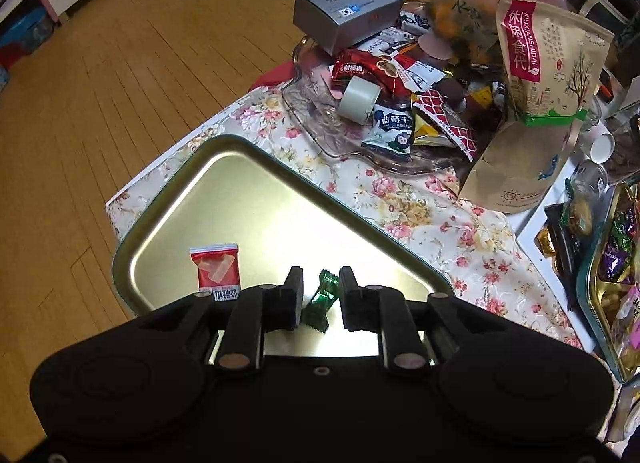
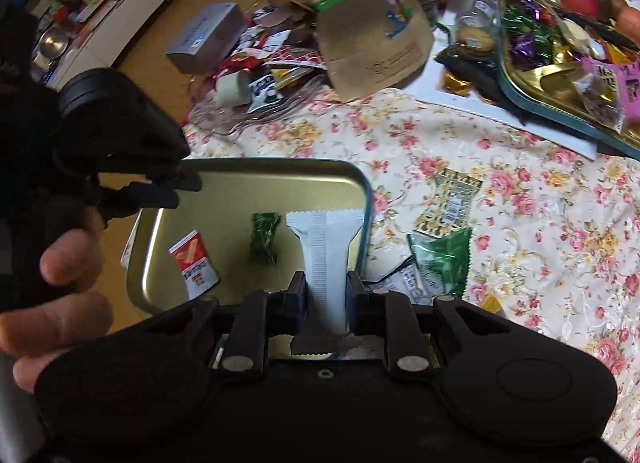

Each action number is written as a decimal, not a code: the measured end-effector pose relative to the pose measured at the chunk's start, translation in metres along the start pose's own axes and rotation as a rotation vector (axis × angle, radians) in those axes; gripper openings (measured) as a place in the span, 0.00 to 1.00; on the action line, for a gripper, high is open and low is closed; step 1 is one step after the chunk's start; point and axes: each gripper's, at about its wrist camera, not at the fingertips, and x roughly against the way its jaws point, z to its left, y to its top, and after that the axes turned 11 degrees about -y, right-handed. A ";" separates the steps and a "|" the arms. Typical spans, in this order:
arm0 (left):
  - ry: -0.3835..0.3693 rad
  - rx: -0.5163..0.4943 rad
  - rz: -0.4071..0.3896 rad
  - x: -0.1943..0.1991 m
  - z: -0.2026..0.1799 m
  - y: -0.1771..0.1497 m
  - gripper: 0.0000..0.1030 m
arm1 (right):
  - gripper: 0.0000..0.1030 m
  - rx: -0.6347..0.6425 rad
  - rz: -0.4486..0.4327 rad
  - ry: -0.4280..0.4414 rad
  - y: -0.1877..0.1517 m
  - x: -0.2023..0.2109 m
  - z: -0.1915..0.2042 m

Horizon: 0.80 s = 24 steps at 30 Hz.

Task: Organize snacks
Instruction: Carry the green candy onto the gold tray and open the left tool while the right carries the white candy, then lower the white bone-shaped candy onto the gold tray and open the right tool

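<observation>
A gold metal tray [image 1: 248,199] lies on the floral tablecloth; it also shows in the right wrist view [image 2: 224,199]. In it lie a red-and-white snack packet [image 1: 216,269] [image 2: 194,259] and a green wrapped candy [image 1: 322,301] [image 2: 264,237]. My left gripper [image 1: 320,295] is open above the tray, its fingers on either side of the green candy and apart from it. My right gripper [image 2: 326,295] is shut on a white snack packet [image 2: 326,251], held over the tray's right edge. The left gripper also shows in the right wrist view [image 2: 176,187].
A glass dish [image 1: 320,119] piled with snacks, a tape roll [image 1: 358,97] and a grey box [image 1: 348,7] stands behind the tray. A tall kraft snack bag [image 1: 548,75] leans at the right. A second tray of candies [image 2: 560,75] sits far right. Loose green and yellow packets [image 2: 440,255] lie on the cloth.
</observation>
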 end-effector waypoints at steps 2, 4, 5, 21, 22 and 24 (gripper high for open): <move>-0.003 0.001 0.012 -0.001 0.001 0.000 0.29 | 0.21 0.015 -0.019 0.013 -0.002 0.005 0.004; 0.005 0.007 0.018 -0.002 0.002 0.000 0.29 | 0.21 0.024 -0.045 0.028 -0.002 0.011 0.007; 0.013 0.015 0.019 -0.002 0.004 0.000 0.29 | 0.21 0.029 -0.063 0.040 -0.003 0.015 0.008; 0.045 0.008 0.020 -0.003 0.000 -0.002 0.29 | 0.47 -0.019 -0.096 0.036 0.008 0.026 -0.005; 0.050 -0.002 0.016 -0.003 -0.002 -0.002 0.29 | 0.47 -0.027 -0.085 0.029 0.008 0.025 -0.006; 0.061 -0.028 0.007 -0.002 -0.007 -0.004 0.29 | 0.47 -0.042 -0.069 0.024 0.008 0.022 -0.008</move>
